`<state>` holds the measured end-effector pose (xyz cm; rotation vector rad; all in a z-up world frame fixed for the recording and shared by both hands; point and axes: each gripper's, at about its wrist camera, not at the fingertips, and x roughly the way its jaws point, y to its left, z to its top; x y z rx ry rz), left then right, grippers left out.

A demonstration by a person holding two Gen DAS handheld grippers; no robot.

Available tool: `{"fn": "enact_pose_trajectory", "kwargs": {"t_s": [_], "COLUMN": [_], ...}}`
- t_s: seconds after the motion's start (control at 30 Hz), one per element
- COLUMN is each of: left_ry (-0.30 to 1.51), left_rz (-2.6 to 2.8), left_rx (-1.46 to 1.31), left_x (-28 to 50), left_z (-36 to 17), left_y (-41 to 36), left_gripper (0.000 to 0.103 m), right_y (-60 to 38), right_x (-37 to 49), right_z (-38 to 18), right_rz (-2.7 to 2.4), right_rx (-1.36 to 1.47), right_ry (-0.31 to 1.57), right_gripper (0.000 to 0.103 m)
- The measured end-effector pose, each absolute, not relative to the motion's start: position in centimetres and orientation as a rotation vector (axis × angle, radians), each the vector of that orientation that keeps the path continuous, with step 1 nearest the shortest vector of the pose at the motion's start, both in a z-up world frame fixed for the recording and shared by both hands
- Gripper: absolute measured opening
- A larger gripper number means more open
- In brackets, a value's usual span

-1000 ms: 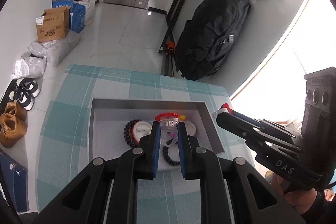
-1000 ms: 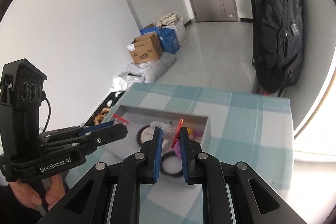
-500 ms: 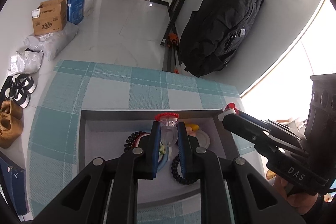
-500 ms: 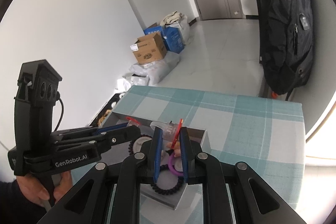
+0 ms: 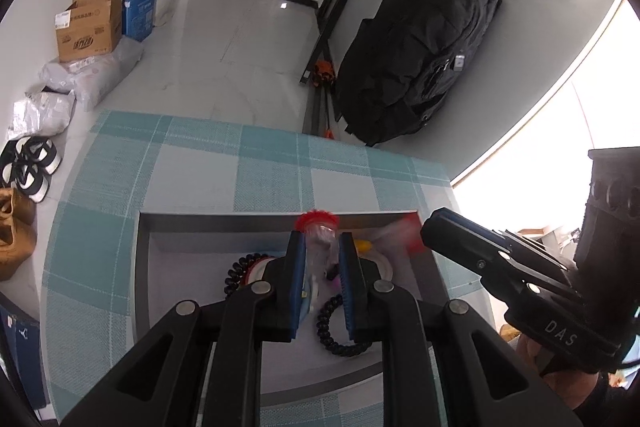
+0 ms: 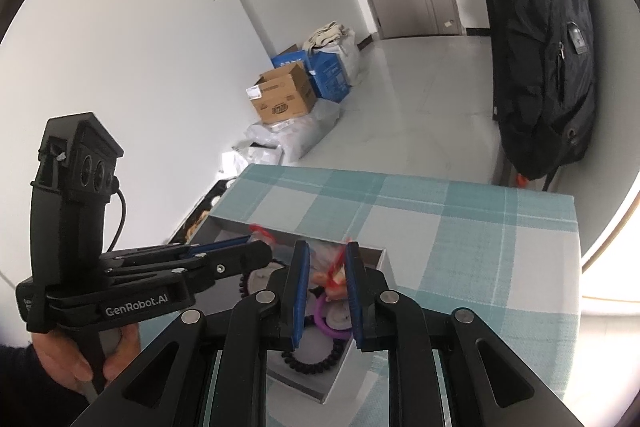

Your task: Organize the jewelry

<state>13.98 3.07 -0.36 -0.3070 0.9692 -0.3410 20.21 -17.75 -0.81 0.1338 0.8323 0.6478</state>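
A grey open box (image 5: 144, 267) stands on the teal checked tablecloth (image 5: 200, 163). It holds a black bead bracelet (image 5: 332, 335), a purple ring (image 6: 328, 323) and round white pieces. My left gripper (image 5: 320, 247) is shut on a clear bag with a red ruffled top (image 5: 318, 223), held over the box. My right gripper (image 6: 326, 267) is shut on the same bag's red edge (image 6: 338, 263), over the box's right side. The bag is blurred in both views. The right gripper also shows in the left wrist view (image 5: 416, 235).
The box (image 6: 360, 359) sits near the table's front. Beyond the table lie a floor with cardboard boxes (image 5: 86, 31), plastic bags, shoes (image 5: 28, 167) and a black backpack (image 5: 420, 67) against the wall. The table's right edge (image 6: 576, 267) is close.
Both grippers have moved forward and lower over the box with the bag between them. The bag is now motion-blurred and the right gripper's tip is nearer the left one.
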Motion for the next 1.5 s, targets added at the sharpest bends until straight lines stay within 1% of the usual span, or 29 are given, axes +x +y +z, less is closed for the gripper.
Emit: {"fn": "enact_pose_trajectory", "kwargs": {"t_s": [0.03,0.07,0.1,0.13,0.17,0.23,0.27,0.3,0.37,0.5,0.63,0.8,0.9,1.03,1.17,1.27,1.5], "left_ry": [0.970,0.974,0.972,0.960,0.943,0.948,0.954,0.954,0.953,0.941,0.933,0.896,0.865,0.812,0.767,0.743,0.678], "left_rz": [-0.336,-0.331,-0.334,-0.330,-0.318,-0.310,-0.306,-0.304,-0.295,-0.260,-0.236,-0.199,-0.178,-0.157,-0.136,-0.117,-0.094], "left_rx": [-0.304,-0.306,-0.312,-0.322,-0.329,-0.322,-0.320,-0.322,-0.316,-0.284,-0.267,-0.233,-0.218,-0.195,-0.178,-0.170,-0.154], "left_x": [13.9,13.8,13.8,13.7,13.5,13.6,13.6,13.5,13.5,13.5,13.3,12.5,11.7,10.3,8.8,7.7,5.4], "left_z": [-0.2,-0.2,-0.2,-0.1,0.1,0.0,-0.1,-0.1,-0.2,0.0,0.2,0.7,1.3,2.2,3.0,3.6,4.5], "left_y": [3.1,3.1,3.1,3.3,3.5,3.5,3.5,3.6,3.6,3.6,3.7,3.8,3.7,3.7,3.8,3.9,4.1], "left_gripper": [0.023,0.039,0.047,0.055,0.056,0.057,0.057,0.057,0.057,0.057,0.057,0.058,0.068,0.072,0.080,0.083,0.085], "right_y": [-17.9,-18.1,-18.4,-18.6,-18.8,-18.9,-18.9,-18.9,-18.8,-18.9,-19.2,-19.9,-20.2,-20.4,-20.3,-20.4,-20.7], "right_x": [20.2,20.1,20.0,19.9,19.8,19.6,19.4,19.4,19.0,18.5,18.1,17.3,16.6,15.2,13.7,12.5,9.7], "right_z": [-0.7,-0.5,-0.4,-0.3,-0.1,0.1,0.1,0.2,0.4,0.7,0.9,0.9,1.1,1.7,2.3,2.7,2.9], "right_rz": [0.637,0.631,0.629,0.627,0.625,0.623,0.614,0.612,0.606,0.593,0.580,0.558,0.548,0.542,0.546,0.550,0.541], "right_rx": [0.137,0.143,0.155,0.164,0.175,0.171,0.161,0.158,0.150,0.140,0.133,0.150,0.150,0.137,0.126,0.121,0.107], "right_ry": [0.823,0.814,0.804,0.797,0.786,0.778,0.772,0.769,0.755,0.722,0.705,0.705,0.692,0.659,0.612,0.579,0.546], "right_gripper": [0.025,0.031,0.045,0.050,0.057,0.058,0.060,0.067,0.072,0.092,0.102,0.103,0.103,0.103,0.103,0.103,0.103]}}
